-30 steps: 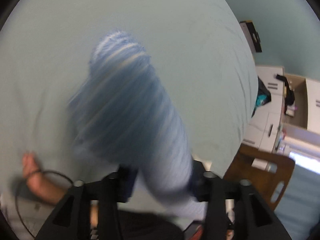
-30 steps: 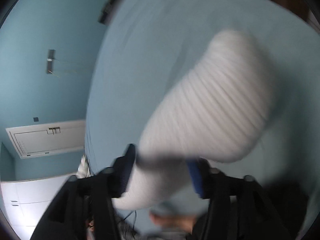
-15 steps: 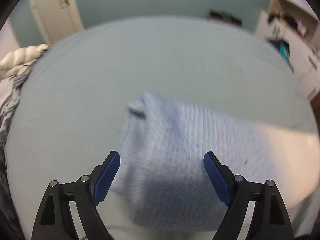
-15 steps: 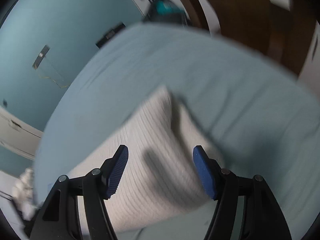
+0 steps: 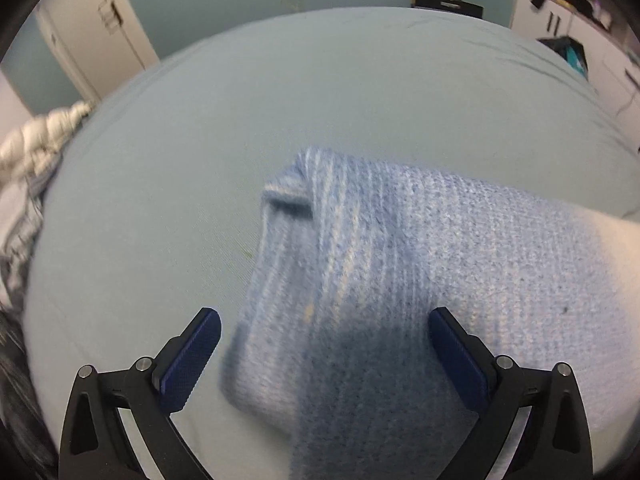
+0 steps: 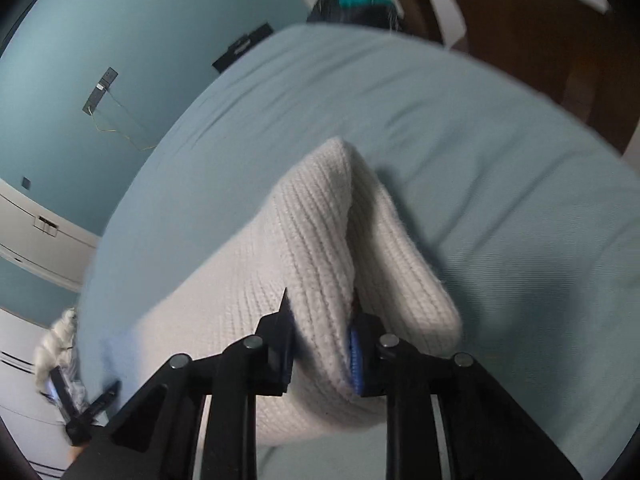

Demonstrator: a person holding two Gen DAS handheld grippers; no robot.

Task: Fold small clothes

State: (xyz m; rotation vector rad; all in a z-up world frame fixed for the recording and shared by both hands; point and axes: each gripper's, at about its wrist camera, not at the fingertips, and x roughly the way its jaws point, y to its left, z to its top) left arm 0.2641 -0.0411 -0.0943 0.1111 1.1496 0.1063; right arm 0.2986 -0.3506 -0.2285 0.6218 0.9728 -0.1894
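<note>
Between my left fingers [image 5: 192,360] lies the blue end of a knit garment [image 5: 380,280], flat on the bed sheet [image 5: 280,100]. My left gripper [image 5: 324,356] has its fingers wide apart, touching nothing I can see, one pad off the garment's left edge, the other over the knit. Garment fades from blue to white toward the right finger's side. A small flap or pocket-like fold sits ahead of the fingers, near the far edge.

Right gripper [image 6: 320,344]: fingers together, clamped on the white end of the same knit, which bunches into a raised ridge ahead of the pads. Fabric there is pinched up off the sheet, not flat.

Progress, my judgement: early to middle. Garment is laid out lengthwise, one end pinched, no finished fold visible. Left to do: carry the white end over onto the blue end, flatten, maybe fold once more. Left side needs a grip or a hold-down first.

Off to the left finger's side, bundled bedding [image 5: 36,140] at the mattress edge.
</note>
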